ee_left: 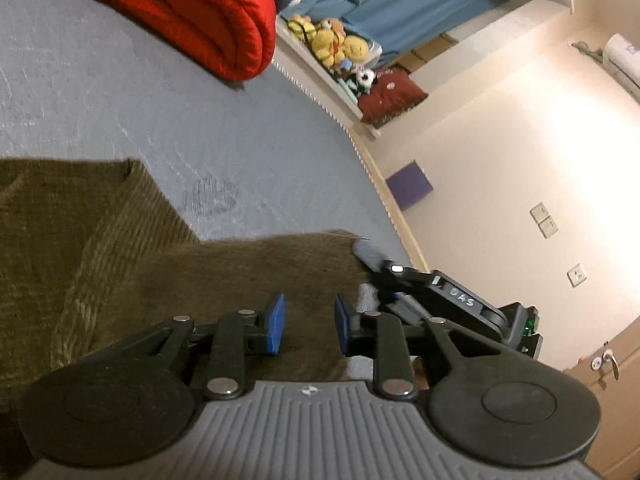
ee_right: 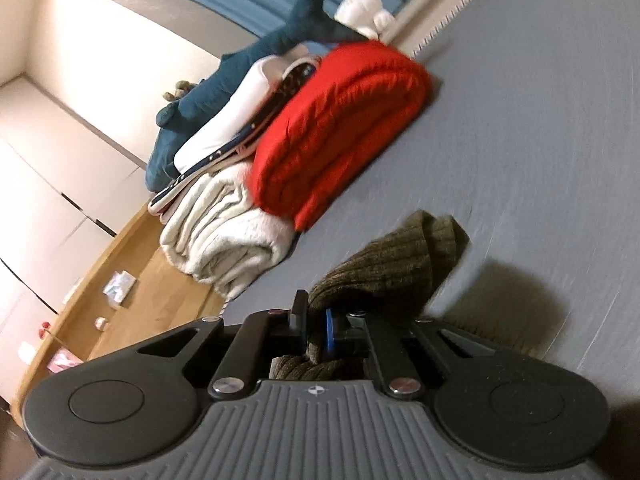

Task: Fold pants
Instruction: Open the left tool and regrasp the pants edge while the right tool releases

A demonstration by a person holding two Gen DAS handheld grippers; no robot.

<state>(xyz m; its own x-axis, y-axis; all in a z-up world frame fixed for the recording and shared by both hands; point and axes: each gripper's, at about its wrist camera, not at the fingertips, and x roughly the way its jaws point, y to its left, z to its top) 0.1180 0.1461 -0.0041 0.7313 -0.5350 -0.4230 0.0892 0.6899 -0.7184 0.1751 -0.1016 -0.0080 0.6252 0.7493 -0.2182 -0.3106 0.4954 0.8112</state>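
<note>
The olive-brown corduroy pants lie on the grey bed sheet, filling the lower left of the left wrist view. My left gripper is open, with its blue pads just above the pants' cloth and nothing between them. My right gripper is shut on a bunched edge of the pants and holds it lifted off the sheet. The right gripper also shows in the left wrist view, at the pants' right edge.
A folded red quilt lies on the far part of the bed. In the right wrist view it sits beside a folded white blanket, folded clothes and a blue shark plush. Plush toys sit beyond the bed edge.
</note>
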